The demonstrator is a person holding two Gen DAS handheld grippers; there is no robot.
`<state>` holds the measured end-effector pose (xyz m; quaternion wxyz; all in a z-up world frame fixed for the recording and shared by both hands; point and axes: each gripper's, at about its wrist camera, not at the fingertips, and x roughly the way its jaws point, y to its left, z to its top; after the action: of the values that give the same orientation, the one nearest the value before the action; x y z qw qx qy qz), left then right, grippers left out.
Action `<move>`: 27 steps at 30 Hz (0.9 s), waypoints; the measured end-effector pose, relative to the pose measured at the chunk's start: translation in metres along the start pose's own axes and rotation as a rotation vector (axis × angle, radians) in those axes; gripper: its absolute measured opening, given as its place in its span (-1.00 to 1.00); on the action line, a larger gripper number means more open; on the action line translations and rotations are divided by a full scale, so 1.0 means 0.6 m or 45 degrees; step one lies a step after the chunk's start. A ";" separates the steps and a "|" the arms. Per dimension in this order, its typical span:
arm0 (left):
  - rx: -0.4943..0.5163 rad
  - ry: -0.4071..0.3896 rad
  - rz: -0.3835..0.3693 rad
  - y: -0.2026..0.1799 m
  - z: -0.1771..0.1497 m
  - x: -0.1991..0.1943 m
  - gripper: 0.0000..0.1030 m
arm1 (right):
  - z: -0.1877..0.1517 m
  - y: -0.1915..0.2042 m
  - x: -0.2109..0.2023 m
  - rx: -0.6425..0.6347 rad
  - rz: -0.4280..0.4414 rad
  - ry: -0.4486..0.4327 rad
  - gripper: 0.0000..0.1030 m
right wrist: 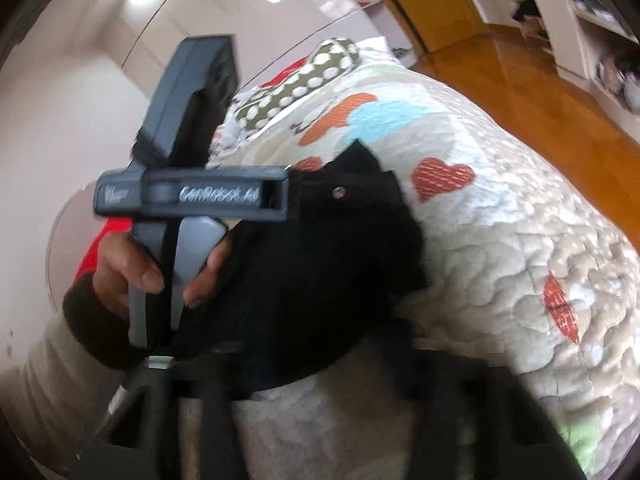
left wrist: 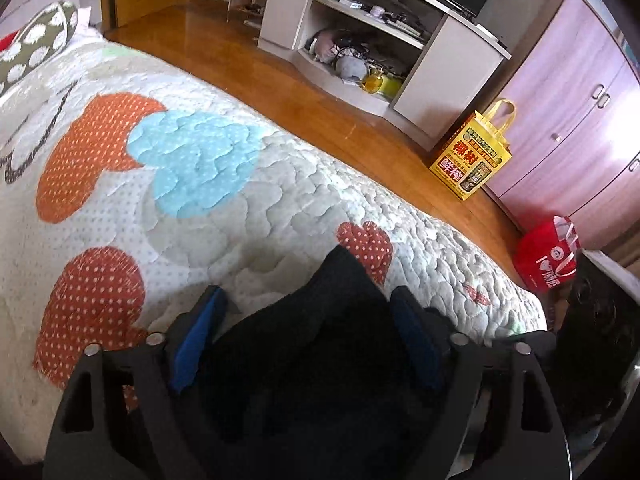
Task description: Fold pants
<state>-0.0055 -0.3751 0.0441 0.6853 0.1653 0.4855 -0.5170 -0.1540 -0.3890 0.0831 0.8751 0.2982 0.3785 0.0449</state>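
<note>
Your left tongs (left wrist: pixel 308 312) stand fairly wide over the bed (left wrist: pixel 260 200). The black pants (left wrist: pixel 320 340) bunch up between their two blue pads (left wrist: pixel 196 336); the cloth fills the gap, yet you cannot tell from here whether the pads press on it. Left of the left tongs, the quilt shows orange and blue patches. Ahead of them lies bare wood floor, then a white shelf unit (left wrist: pixel 452 68). To their right stand a yellow bag (left wrist: pixel 472 160) and a red bag (left wrist: pixel 546 252), both on the floor beside the bed.

In the right wrist view, your left hand (right wrist: pixel 136 264) grips the handle of the left tool, up and to the left of the right tongs. The pants (right wrist: pixel 320 264) lie in a dark heap on the quilt just ahead of the right tongs, a metal button (right wrist: pixel 339 192) showing near the top. The right tongs' (right wrist: pixel 320 368) tips are lost in blur and dark cloth at the pants' near edge: you cannot tell how they stand, nor whether they grip.
</note>
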 end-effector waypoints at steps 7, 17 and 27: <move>-0.124 -0.110 -0.101 0.020 -0.001 -0.069 -0.45 | 0.022 0.059 -0.040 -0.101 0.078 -0.092 -0.81; -0.548 -0.420 0.009 0.130 -0.140 -0.349 0.63 | 0.008 0.282 -0.011 -0.644 0.215 -0.054 -0.81; -0.844 -0.388 0.198 0.176 -0.337 -0.391 0.65 | -0.062 0.304 0.090 -0.585 0.449 0.334 -0.19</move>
<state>-0.0124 -0.0560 0.1158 0.8033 -0.1080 0.5050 -0.2968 -0.1143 -0.2051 0.1304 0.8421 0.1456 0.4105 0.3182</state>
